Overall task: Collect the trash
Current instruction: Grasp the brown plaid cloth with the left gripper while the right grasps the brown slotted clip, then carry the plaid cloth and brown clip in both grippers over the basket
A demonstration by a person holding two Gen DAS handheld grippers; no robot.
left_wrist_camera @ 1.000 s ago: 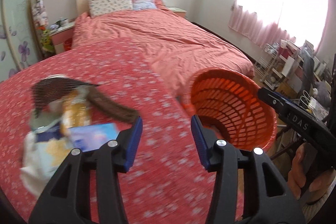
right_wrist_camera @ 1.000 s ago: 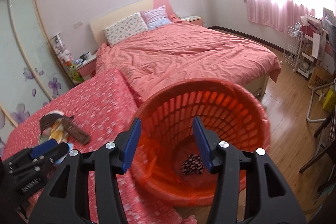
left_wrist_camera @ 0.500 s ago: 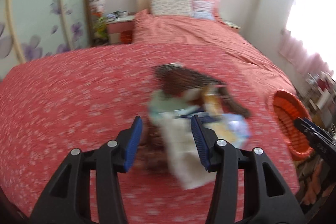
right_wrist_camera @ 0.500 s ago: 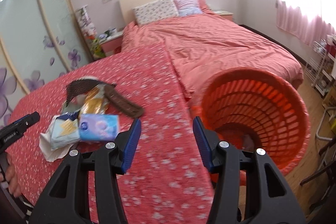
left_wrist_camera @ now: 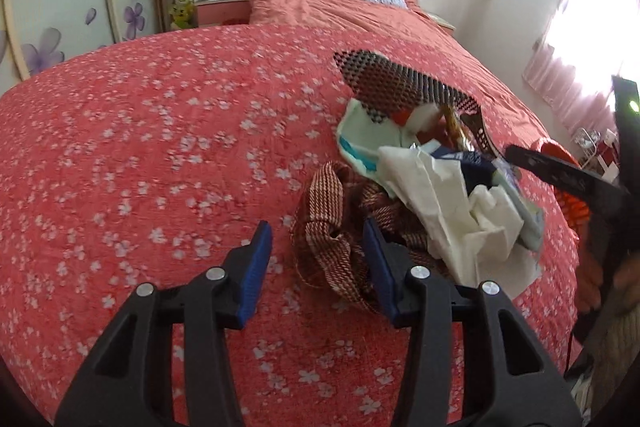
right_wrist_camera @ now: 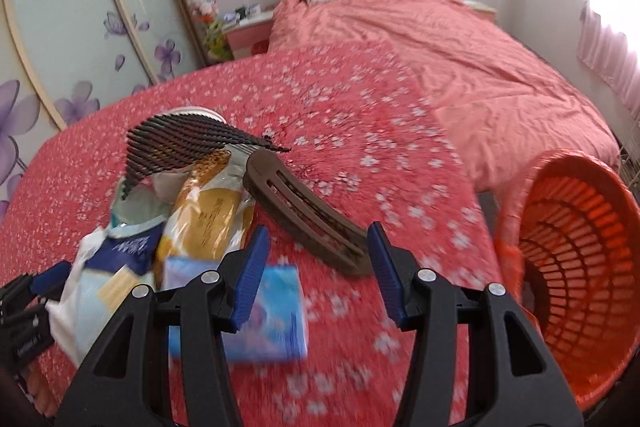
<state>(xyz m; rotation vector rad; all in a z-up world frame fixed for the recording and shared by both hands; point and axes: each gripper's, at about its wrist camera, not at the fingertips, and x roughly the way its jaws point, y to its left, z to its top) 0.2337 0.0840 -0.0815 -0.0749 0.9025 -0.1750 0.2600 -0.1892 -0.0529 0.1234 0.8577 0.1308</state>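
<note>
Both grippers have swung from the basket onto the trash pile on the floral cover. The left gripper, jaws spread and empty, now frames the checked cloth at the pile's near edge, so that looks the next pick. The right gripper, also spread and empty, hovers over the blue packet and brown clip, with the basket waiting beyond the bed edge.

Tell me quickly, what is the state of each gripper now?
Left gripper: open, holding nothing, at the checked cloth.
Right gripper: open, holding nothing, above the brown clip.
</note>
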